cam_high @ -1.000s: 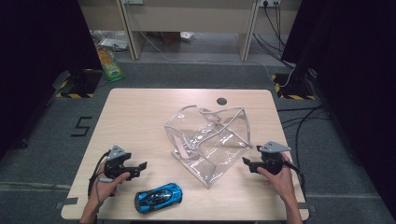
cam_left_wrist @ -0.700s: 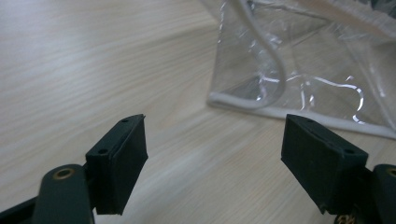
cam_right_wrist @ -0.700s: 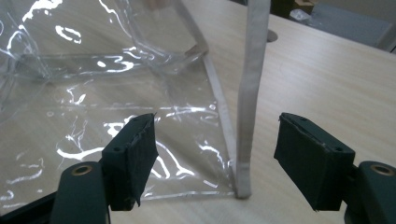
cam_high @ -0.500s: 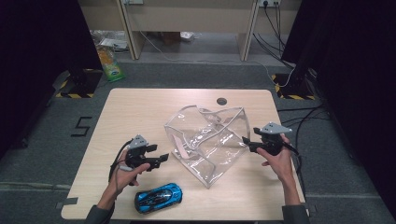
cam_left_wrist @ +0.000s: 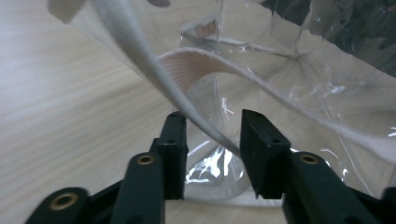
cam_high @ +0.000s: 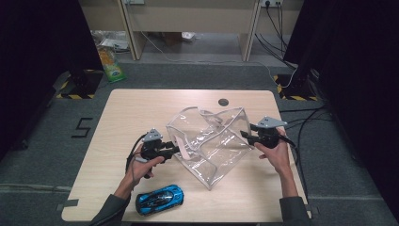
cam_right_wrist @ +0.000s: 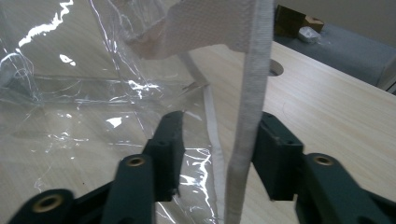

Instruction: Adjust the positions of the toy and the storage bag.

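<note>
At mid-table, clear plastic bag slumped between both tools. Left gripper spread wide around bag's white strap, right gripper likewise parted around opposite edge trim. Nearer front edge, blue toy car lying apart.

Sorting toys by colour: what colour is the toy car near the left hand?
Bright blue with black windows; the toy car shows best in the high view.
</note>
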`<state>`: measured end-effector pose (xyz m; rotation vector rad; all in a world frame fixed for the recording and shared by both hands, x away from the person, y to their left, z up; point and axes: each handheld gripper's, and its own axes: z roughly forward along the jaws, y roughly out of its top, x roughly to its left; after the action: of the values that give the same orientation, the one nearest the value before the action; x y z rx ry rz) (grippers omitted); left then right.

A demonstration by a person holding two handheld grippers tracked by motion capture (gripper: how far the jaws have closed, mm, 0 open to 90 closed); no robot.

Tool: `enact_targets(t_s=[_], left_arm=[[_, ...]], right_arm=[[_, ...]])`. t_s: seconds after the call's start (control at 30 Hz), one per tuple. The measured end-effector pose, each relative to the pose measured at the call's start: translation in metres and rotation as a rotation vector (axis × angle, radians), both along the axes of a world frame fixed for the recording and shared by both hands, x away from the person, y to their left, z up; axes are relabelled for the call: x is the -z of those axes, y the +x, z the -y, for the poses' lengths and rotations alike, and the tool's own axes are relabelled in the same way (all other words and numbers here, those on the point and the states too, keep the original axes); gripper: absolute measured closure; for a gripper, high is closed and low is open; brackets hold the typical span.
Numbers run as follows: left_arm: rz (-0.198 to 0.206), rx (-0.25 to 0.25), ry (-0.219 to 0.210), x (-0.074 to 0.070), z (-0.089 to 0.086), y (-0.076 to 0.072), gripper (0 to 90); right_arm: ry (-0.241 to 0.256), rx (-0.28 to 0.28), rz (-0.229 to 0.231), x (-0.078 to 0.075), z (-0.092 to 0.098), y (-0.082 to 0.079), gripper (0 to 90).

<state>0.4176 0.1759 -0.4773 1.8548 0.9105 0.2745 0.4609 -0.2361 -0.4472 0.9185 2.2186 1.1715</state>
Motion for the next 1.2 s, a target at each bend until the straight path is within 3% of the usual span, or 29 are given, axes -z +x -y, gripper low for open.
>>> enact_targets(t_s=[0.1, 0.23, 0.37, 0.53, 0.73, 0.8, 0.97, 1.07, 1.2], left_arm=[[0.038, -0.006, -0.008, -0.003, -0.001, 0.002, 73.7], [0.074, -0.052, -0.011, -0.006, -0.005, 0.006, 79.9], [0.067, -0.074, -0.028, -0.006, -0.01, 0.013, 82.9], [0.1, -0.116, -0.01, -0.011, -0.019, 0.031, 84.9], [0.081, -0.156, -0.002, -0.015, -0.024, 0.046, 85.6], [0.058, -0.154, -0.01, -0.015, -0.025, 0.049, 82.6], [0.012, -0.226, -0.083, -0.02, -0.041, 0.045, 62.8], [-0.007, -0.246, -0.107, -0.029, -0.05, 0.036, 58.4], [-0.025, -0.226, -0.136, -0.04, -0.052, 0.025, 55.4]], right_arm=[[0.01, 0.006, 0.013, 0.001, 0.004, -0.001, 70.8], [0.018, -0.019, 0.041, 0.002, 0.004, -0.008, 79.8], [0.018, -0.032, 0.05, 0.003, 0.0, -0.013, 82.6], [0.022, -0.066, 0.062, 0.003, -0.012, -0.021, 85.0], [0.028, -0.089, 0.068, 0.005, -0.025, -0.027, 86.1], [0.03, -0.093, 0.074, 0.006, -0.026, -0.028, 86.3], [0.032, -0.097, 0.074, 0.007, -0.026, -0.029, 86.6], [0.03, -0.103, 0.071, 0.007, -0.026, -0.03, 86.8], [0.033, -0.103, 0.067, 0.007, -0.026, -0.032, 87.0]])
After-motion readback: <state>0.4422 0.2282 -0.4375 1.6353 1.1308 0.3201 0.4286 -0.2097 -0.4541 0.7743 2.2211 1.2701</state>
